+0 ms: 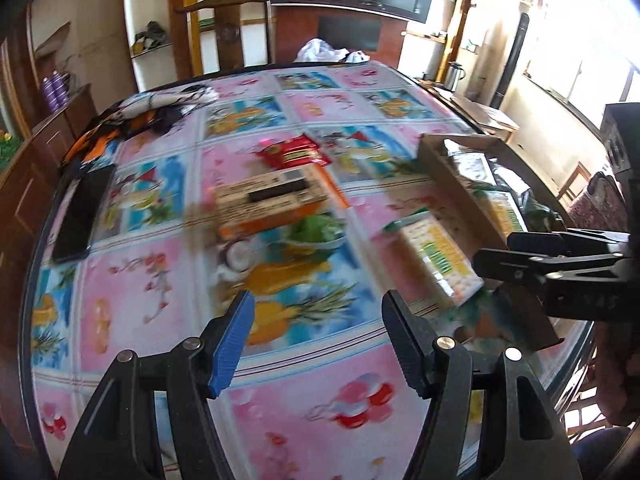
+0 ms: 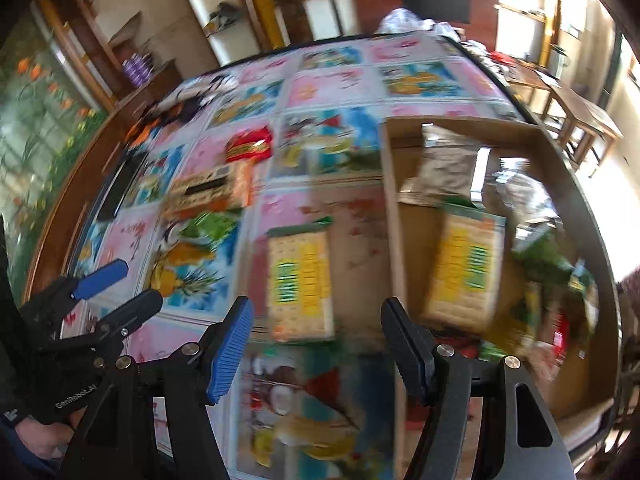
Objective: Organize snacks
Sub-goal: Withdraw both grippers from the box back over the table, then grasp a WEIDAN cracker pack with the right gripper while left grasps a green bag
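Both pictures are smeared by motion, yet the layout is readable. The left tongs (image 1: 318, 322) hang over the worktop (image 1: 152, 280), which is covered in a cloth of pink and blue picture squares, and their jaws stand apart with only the cloth showing between them. The right tongs (image 2: 316, 328) are likewise released, nothing gripped, poised above the near end of a cracker packet (image 2: 300, 284) printed in yellow and green that lies flat on the cloth just beside the left wall of a shallow cardboard box (image 2: 394, 216). Inside that box lie a second cracker packet (image 2: 464, 268) of the same kind, a silvery bag (image 2: 446, 168) toward the far end, and some green and red wrappers at the right, too blurred to name. Farther out on the cloth, well apart from the box, rest an orange-edged carton (image 1: 268, 204) and, just behind it, a red pouch (image 1: 292, 152). A dark phone (image 1: 82, 216) lies near the worktop's left edge.
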Available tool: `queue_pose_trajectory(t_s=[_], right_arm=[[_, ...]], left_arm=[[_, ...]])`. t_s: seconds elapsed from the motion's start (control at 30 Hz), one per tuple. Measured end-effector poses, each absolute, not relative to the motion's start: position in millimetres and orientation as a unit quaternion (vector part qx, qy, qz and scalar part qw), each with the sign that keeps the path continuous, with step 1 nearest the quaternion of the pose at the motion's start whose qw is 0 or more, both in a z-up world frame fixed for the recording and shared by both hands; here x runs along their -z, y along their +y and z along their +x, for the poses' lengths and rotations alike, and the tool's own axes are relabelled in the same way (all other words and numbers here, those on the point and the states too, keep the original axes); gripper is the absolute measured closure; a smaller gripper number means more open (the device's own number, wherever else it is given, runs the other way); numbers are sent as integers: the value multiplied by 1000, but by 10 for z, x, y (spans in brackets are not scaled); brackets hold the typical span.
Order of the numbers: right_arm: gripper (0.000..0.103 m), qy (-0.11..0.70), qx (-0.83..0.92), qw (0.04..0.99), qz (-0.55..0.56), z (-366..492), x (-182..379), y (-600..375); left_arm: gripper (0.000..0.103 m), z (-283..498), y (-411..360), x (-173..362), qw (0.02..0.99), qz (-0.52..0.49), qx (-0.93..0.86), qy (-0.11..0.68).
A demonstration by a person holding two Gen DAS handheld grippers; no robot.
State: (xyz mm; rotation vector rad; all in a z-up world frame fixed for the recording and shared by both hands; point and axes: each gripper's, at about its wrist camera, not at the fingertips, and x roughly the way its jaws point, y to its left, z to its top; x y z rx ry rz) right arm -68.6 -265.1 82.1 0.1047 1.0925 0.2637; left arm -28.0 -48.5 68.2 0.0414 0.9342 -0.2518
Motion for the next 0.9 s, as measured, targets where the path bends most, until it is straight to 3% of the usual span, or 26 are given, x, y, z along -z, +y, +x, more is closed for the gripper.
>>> queue_pose_trajectory(t_s=[0.53, 0.67, 0.9], right_arm=[[33, 568, -108, 816, -5, -225, -306, -2203], [53, 563, -107, 819, -19, -272, -315, -2214], [53, 570, -122, 813, -15, -524, -324, -2258]], left_arm=[[37, -77, -145, -715, 882, 25, 101, 460], [33, 125, -328, -709, 876, 32, 124, 465], [33, 537, -637, -521, 858, 41, 141, 491]])
